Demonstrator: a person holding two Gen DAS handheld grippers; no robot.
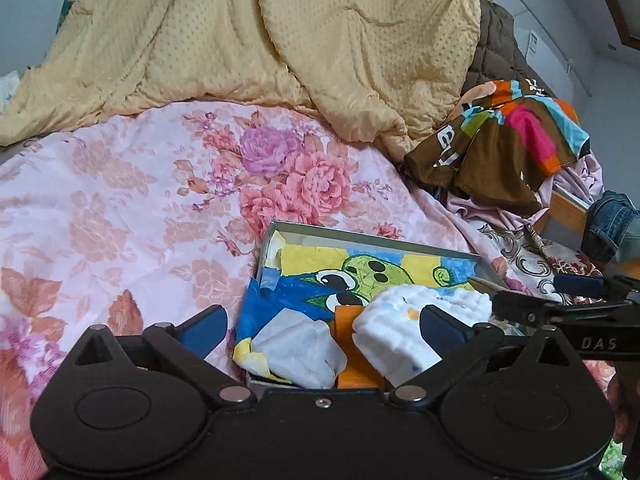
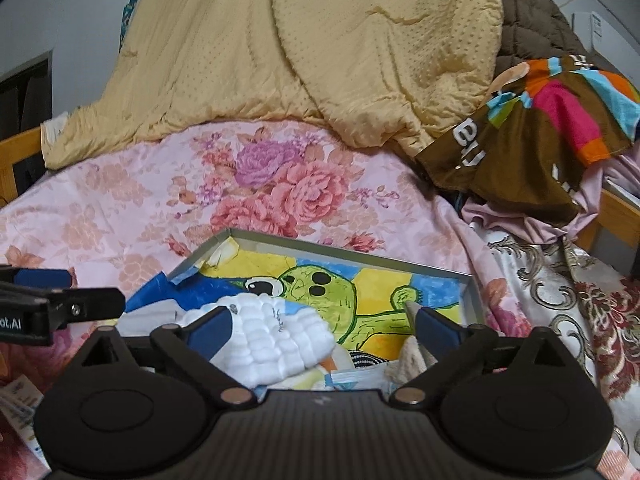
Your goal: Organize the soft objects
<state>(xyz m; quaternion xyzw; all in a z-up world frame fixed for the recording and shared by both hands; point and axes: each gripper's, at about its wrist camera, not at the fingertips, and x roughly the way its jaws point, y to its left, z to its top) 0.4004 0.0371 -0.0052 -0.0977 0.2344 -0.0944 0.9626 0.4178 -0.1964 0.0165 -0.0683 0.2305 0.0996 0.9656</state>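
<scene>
From my station both wrist views are evenly lit by soft, diffuse light; I cannot fix its source. Shadows are faint, gathered in the folds of the yellow quilt (image 1: 256, 40) and under the black gripper bodies at the bottom edge. No glare noted. Fisheye bending is strong at the rims, with dark corners. Centres are fairly sharp; the floral sheet (image 2: 120, 208) softens toward the edges.
</scene>
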